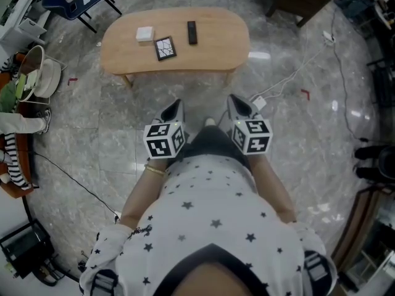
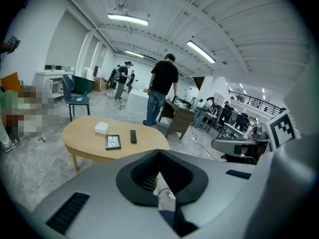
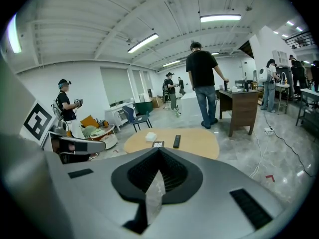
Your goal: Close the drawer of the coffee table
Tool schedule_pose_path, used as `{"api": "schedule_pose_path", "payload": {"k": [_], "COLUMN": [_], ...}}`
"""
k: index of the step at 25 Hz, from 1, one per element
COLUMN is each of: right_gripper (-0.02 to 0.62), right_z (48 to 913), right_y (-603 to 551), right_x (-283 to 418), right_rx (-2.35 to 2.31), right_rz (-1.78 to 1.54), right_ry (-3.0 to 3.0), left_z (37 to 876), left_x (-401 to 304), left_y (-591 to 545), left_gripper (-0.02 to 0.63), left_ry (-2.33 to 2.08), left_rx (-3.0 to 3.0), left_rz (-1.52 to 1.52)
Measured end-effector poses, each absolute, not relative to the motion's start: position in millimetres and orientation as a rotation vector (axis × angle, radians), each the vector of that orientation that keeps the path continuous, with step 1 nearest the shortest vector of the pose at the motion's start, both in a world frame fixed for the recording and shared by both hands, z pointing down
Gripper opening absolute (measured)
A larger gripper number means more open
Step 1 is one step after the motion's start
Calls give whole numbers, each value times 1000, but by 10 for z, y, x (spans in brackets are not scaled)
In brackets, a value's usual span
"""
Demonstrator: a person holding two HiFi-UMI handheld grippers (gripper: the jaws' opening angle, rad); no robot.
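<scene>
A white box [image 1: 145, 34], a black-framed tile [image 1: 165, 48] and a black remote [image 1: 192, 32] are carried on the oval wooden counter [image 1: 219, 45]. The jaws of the left gripper [image 1: 176, 107] and right gripper [image 1: 234, 102] are held together, empty.

So I'm standing in front of the coffee table [image 1: 123, 59], well apart from it. My left hand-held gripper [image 1: 177, 105] and right hand-held gripper [image 1: 232, 100] sit side by side over the floor, short of its near edge. On the tabletop [image 1: 219, 42], going left to right: a small box [image 1: 145, 34], a flat frame [image 1: 165, 48] just beside it and nearer me, then a remote [image 1: 192, 32]. There's a chair [image 1: 77, 2] beyond the table's left end and a desk [image 1: 302, 2] off past its far right. A power strip [image 1: 258, 102] lies on the floor just right of my right gripper.
</scene>
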State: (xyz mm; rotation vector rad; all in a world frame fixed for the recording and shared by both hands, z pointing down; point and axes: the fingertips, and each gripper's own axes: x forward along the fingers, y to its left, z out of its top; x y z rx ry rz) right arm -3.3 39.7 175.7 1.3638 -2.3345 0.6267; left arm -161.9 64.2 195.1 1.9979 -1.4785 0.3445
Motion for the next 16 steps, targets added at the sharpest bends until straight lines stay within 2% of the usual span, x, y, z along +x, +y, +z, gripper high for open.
{"api": "schedule_pose_path", "payload": {"k": [16], "right_gripper": [8], "right_z": [1748], "right_y": [437], "right_x": [-111], "right_rx": [1349], "right_rz": [623], "right_ry": [-2357], "left_z": [1936], "left_x": [-1630], "left_y": [634], "left_gripper": [6], "left_ry": [-1462], "left_rx": [1989], "left_rz": [324]}}
